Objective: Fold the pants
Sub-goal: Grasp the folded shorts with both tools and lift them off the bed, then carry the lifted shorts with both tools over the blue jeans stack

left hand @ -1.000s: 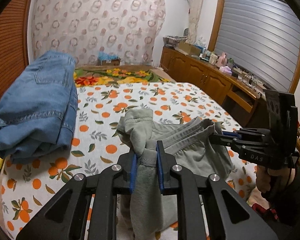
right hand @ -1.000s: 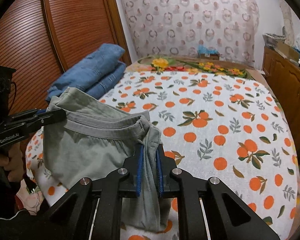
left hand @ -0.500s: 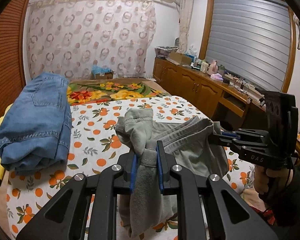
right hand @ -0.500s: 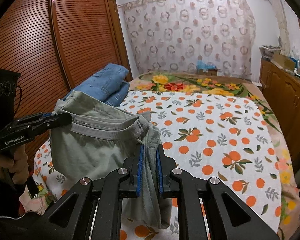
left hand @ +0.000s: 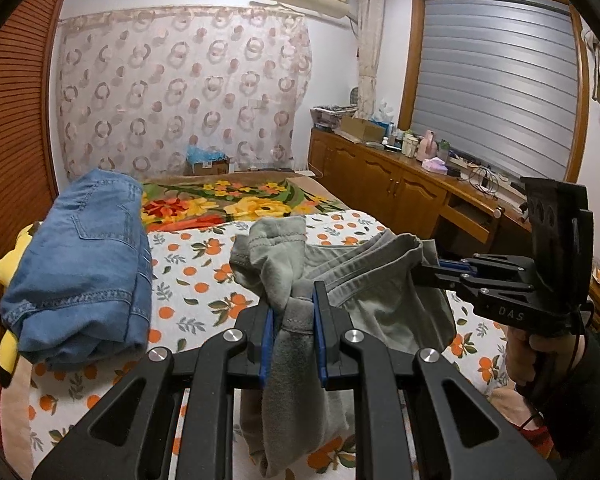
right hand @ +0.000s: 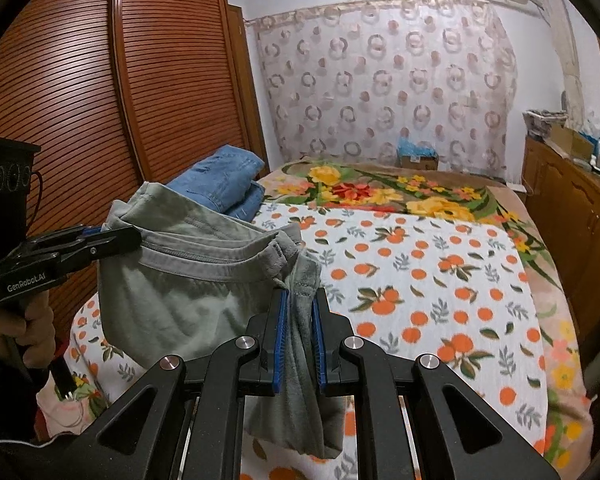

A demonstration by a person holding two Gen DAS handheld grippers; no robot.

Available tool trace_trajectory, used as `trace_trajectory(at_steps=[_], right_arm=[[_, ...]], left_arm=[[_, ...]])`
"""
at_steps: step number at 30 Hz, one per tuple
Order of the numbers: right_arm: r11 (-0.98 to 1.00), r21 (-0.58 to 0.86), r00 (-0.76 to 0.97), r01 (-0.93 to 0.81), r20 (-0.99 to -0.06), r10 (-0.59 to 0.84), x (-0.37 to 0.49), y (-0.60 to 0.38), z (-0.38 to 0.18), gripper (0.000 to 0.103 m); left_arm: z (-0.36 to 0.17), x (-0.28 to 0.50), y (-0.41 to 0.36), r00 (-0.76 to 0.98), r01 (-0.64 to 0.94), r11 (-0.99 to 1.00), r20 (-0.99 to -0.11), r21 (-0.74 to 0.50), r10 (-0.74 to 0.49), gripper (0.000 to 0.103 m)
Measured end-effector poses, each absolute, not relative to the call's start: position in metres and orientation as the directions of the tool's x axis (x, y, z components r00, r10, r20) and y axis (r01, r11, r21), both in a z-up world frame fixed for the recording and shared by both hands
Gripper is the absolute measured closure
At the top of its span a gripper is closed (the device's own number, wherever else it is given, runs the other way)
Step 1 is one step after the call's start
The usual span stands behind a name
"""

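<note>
I hold grey-green pants (left hand: pixel 372 280) in the air above the bed by the waistband. My left gripper (left hand: pixel 293 300) is shut on one end of the waistband, and fabric hangs below it. My right gripper (right hand: pixel 299 300) is shut on the other end. The waistband (right hand: pixel 204 260) stretches between them with the pants hanging down. The right gripper shows in the left wrist view (left hand: pixel 428 270) and the left gripper in the right wrist view (right hand: pixel 134 238).
The bed has an orange-print sheet (right hand: pixel 420 280) and a floral blanket (left hand: pixel 228 200) at its far end. Folded blue jeans (left hand: pixel 84 256) lie on the bed's left side, also in the right wrist view (right hand: pixel 224 180). A wooden wardrobe (right hand: pixel 100 100) stands left, wooden cabinets (left hand: pixel 380 184) right.
Both grippers have risen with the pants, so more wall and ceiling show and the bed sits lower in view. Both grips on the waistband are unchanged.
</note>
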State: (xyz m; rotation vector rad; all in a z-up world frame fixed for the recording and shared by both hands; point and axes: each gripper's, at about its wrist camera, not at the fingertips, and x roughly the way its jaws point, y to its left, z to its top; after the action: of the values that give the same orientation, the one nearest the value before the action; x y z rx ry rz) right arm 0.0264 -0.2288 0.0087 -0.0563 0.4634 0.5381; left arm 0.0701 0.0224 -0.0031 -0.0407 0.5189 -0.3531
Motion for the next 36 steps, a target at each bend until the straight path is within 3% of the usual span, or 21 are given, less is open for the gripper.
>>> trace_trajectory(at_steps=[36], right_arm=[[0.754, -0.002, 0.683, -0.657, -0.423, 0.595, 0.216, -0.149, 0.064, 0.091]], left_arm=[[0.040, 0.161, 0.103, 0.876, 0.098, 0.988, -0.461, -0.119, -0.142, 0.085]])
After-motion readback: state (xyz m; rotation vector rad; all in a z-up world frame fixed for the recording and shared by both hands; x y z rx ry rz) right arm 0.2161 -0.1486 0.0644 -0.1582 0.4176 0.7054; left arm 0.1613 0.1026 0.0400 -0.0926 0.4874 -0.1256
